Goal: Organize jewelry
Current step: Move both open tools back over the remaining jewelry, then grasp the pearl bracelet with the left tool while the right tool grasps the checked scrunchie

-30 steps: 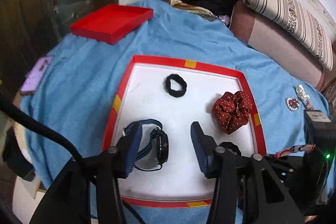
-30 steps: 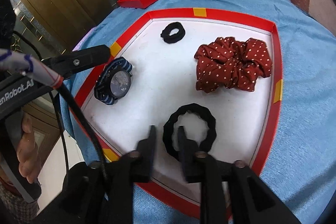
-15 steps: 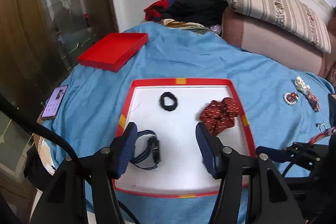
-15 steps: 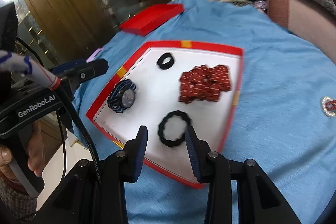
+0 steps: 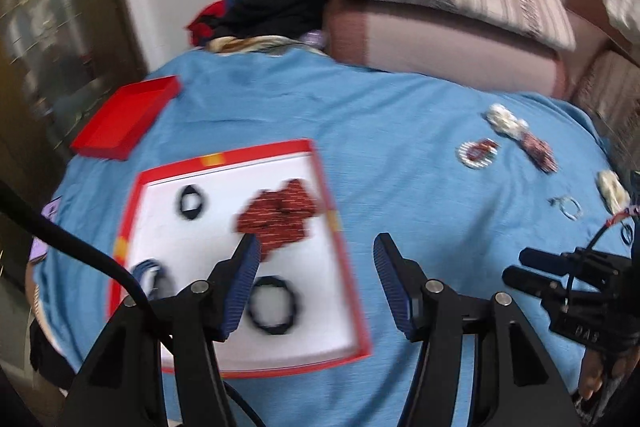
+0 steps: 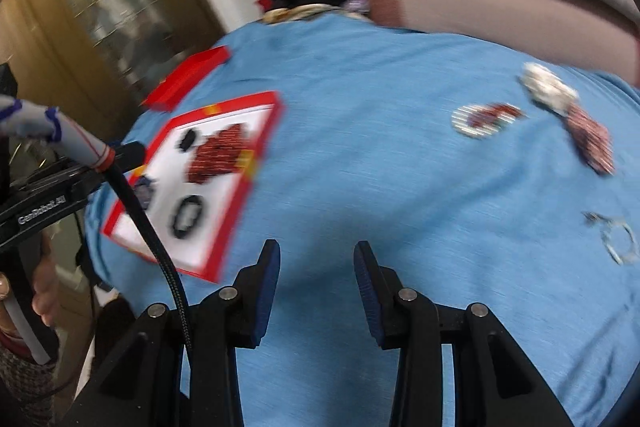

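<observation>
A red-rimmed white tray (image 5: 340, 251) (image 6: 236, 195) on the blue cloth holds a small black hair tie (image 5: 191, 203), a dark red dotted scrunchie (image 5: 280, 217) (image 6: 218, 155), a larger black hair tie (image 5: 273, 305) (image 6: 186, 217) and a blue-strapped watch (image 5: 154, 277). Loose on the cloth to the right lie a beaded ring piece (image 5: 478, 154) (image 6: 486, 119), a white and red piece (image 5: 520, 137) (image 6: 568, 111) and a thin ring (image 5: 568, 207) (image 6: 616, 237). My left gripper (image 5: 316, 251) is open and empty above the tray's right edge. My right gripper (image 6: 316, 255) is open and empty over bare cloth.
A red box lid (image 5: 126, 115) (image 6: 188, 79) lies at the cloth's far left. A striped cushion and sofa (image 5: 448, 11) stand behind, with a heap of clothes (image 5: 264, 15). A phone (image 5: 48, 227) lies at the left edge. Glass doors stand to the left.
Both grippers have pulled back from the tray and swung right. The right gripper has let go of the larger black hair tie in the tray and opened wider.
</observation>
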The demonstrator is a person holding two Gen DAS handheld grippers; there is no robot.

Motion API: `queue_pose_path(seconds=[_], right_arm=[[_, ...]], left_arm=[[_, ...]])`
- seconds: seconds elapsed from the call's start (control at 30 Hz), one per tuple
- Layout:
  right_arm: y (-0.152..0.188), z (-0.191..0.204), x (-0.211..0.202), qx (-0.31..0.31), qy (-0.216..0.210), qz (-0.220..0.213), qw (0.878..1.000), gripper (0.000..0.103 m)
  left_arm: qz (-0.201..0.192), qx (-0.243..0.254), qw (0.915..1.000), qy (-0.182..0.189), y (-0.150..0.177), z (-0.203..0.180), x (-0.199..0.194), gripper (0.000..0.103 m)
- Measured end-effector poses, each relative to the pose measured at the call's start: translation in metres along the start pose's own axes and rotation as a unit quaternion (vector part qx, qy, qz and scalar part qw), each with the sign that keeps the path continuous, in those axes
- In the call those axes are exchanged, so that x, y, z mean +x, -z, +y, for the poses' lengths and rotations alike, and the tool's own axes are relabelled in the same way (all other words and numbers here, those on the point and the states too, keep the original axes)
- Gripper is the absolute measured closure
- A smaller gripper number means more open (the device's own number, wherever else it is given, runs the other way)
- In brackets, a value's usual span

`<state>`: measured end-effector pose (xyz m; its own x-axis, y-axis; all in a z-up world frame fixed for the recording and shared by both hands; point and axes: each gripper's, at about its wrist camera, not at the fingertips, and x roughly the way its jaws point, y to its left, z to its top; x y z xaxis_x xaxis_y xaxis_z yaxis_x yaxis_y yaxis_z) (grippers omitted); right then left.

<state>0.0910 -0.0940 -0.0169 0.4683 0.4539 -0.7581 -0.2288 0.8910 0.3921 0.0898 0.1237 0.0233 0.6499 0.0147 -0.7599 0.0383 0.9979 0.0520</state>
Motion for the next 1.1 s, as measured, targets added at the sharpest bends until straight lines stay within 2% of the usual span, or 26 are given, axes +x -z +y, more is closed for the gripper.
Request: queue_pose_path(seconds=[0.3, 0.53, 0.6, 0.8, 0.87, 1.03, 1.1], right_arm=[[0.012, -0.118, -0.033, 0.096, 0.071, -0.019, 0.993, 0.061], [0.005, -0.165, -0.043, 0.128, 0.084, -0.041, 0.987, 0.061], [0.002, -0.172, -0.042, 0.132, 0.084, -0.046, 0.987, 0.061], [-0.015, -0.202, -0.046, 0.148, 0.089, -0.071, 0.982, 0.061], [-0.025, -0.210, -0.045, 0.152, 0.096, -0.075, 0.981, 0.061], [-0.042, -0.231, -0.041, 0.165, 0.100, -0.083, 0.978, 0.061], [-0.045, -0.234, -0.040, 0.166, 0.102, -0.084, 0.977, 0.061]], left_arm=[[0.025, 0.040, 0.9966, 0.067, -0.021, -0.081, 0.046, 0.045], [0.063, 0.059, 0.9887, 0.122, -0.055, -0.133, 0.118, 0.045], [0.082, 0.046, 0.9869, 0.131, -0.065, -0.142, 0.144, 0.045], [0.104, 0.015, 0.9804, 0.167, -0.091, -0.160, 0.195, 0.048], [0.114, 0.018, 0.9774, 0.177, -0.096, -0.168, 0.211, 0.051], [0.148, 0.001, 0.9674, 0.205, -0.100, -0.176, 0.245, 0.081], [0.146, -0.009, 0.9658, 0.214, -0.101, -0.175, 0.251, 0.082]])
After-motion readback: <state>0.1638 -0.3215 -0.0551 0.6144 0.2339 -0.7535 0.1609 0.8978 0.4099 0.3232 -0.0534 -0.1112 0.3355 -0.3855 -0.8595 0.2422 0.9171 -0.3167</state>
